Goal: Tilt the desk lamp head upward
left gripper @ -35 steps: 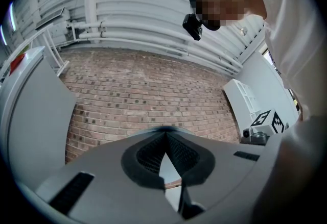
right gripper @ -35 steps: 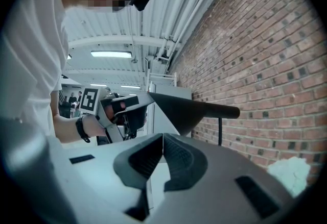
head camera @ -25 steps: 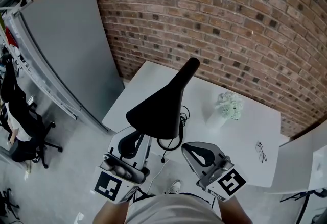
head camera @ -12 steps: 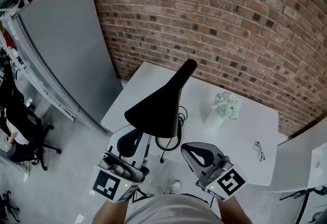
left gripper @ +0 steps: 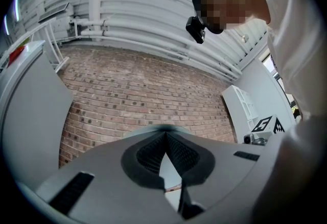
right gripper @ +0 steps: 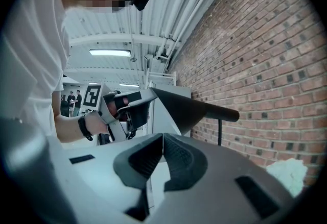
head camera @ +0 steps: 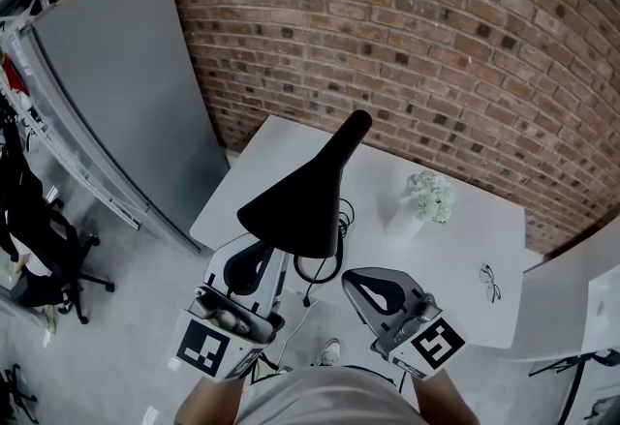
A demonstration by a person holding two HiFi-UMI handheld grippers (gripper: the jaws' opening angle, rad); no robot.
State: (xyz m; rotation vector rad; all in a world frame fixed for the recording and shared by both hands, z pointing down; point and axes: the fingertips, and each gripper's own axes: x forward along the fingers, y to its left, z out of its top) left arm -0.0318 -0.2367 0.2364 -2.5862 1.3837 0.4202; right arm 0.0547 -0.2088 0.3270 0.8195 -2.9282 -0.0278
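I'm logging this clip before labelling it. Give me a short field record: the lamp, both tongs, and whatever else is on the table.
lamp head: black, cone-shaped, above the near left part of the white table
left tongs: shut, nothing between them, close to the lamp head's wide end
right tongs: shut, nothing between them, apart from the lamp
other items: vase of flowers, glasses, black cable
backdrop: brick wall
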